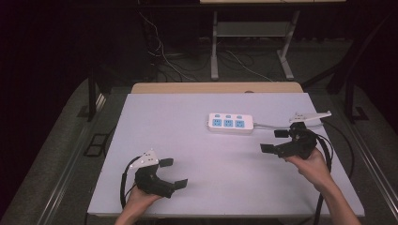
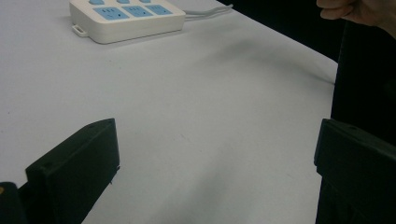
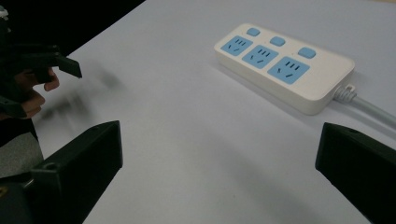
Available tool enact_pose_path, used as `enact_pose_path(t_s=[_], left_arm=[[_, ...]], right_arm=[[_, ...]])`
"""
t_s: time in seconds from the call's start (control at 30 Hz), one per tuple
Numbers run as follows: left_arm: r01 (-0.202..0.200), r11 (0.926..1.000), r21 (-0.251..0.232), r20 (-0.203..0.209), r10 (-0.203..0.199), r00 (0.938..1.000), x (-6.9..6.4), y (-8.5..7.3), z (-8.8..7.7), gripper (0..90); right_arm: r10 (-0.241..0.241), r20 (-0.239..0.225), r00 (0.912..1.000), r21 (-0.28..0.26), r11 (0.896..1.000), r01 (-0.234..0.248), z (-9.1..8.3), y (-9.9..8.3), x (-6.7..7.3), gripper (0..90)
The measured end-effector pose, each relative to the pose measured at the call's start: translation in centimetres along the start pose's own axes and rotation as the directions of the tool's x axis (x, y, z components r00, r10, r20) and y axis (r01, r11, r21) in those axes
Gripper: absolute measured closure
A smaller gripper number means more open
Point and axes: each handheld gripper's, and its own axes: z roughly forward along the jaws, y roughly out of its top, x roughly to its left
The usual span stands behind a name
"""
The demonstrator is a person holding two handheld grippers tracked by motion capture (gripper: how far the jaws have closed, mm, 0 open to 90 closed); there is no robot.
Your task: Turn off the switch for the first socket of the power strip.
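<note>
White worktop [image 1: 187, 136] carries a power strip [image 1: 230, 123] with 3 blue sockets toward 1 o'clock, left tool [image 1: 172, 173] at 7 and right tool [image 1: 275, 141] at 3, both released and empty.

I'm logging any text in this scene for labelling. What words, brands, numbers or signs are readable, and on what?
None can be read.
Power strip: no brand, word or number visible on its white casing, blue sockets or blue buttons.
Left gripper and right gripper: no legible marking on their black bodies.
Table: plain, no print.
</note>
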Motion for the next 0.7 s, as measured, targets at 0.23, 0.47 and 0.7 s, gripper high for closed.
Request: enact_pose_path(t_s=[0.23,0.47,0.7], left_arm=[[0.0,1.0,0.0,-0.001,0.0,1.0,0.0,0.0,0.0,0.0],[0.0,1.0,0.002,-0.001,0.0,1.0,0.0,0.0,0.0,0.0],[-0.001,1.0,0.002,-0.002,0.001,1.0,-0.1,0.0,0.0,0.0]], right_arm=[[0.012,-0.01,0.9999,0.004,1.0,-0.012,-0.1,-1.3,0.0,0.4],[0.012,-0.02,0.9997,0.001,1.0,-0.012,0.0,-2.8,0.6,0.4],[0.004,0.004,1.0,-0.015,1.0,-0.004,0.0,-4.9,1.3,0.4]])
